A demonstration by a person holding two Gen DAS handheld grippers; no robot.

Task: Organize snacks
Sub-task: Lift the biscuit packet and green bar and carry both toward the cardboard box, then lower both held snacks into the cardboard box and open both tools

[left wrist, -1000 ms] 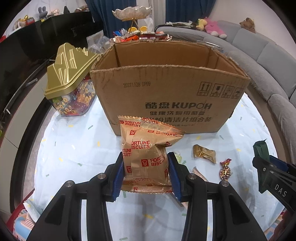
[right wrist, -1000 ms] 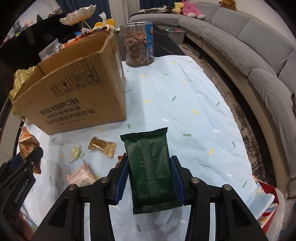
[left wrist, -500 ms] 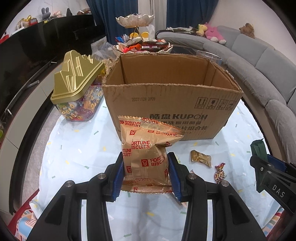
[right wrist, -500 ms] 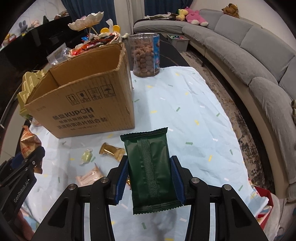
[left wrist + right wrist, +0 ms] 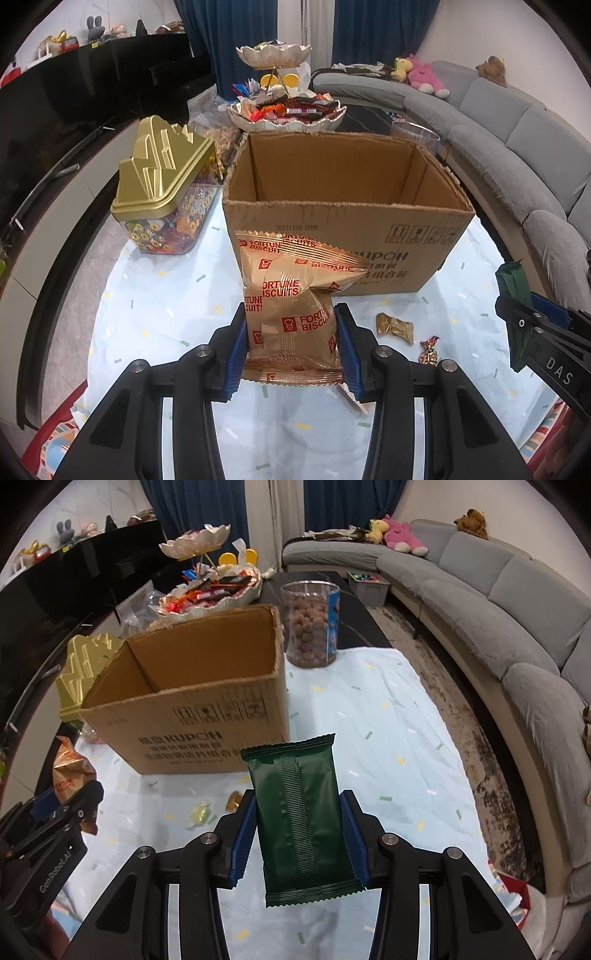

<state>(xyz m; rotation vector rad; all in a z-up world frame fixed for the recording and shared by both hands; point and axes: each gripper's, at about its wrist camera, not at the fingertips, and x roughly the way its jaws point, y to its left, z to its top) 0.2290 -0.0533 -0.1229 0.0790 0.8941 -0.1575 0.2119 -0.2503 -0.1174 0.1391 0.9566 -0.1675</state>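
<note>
My left gripper (image 5: 291,328) is clamped on a gold crinkled Fortune Biscuits packet (image 5: 291,306), my right gripper (image 5: 298,830) on a dark green foil packet (image 5: 301,812), both held above the pale blue cloth (image 5: 388,746), near the open brown cardboard box (image 5: 347,221).

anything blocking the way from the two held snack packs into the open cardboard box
Nothing visible does. The gold Fortune Biscuits bag and the dark green foil packet sit clamped above the tablecloth, and the brown cardboard box ahead stands open-topped, its visible interior empty.
</note>
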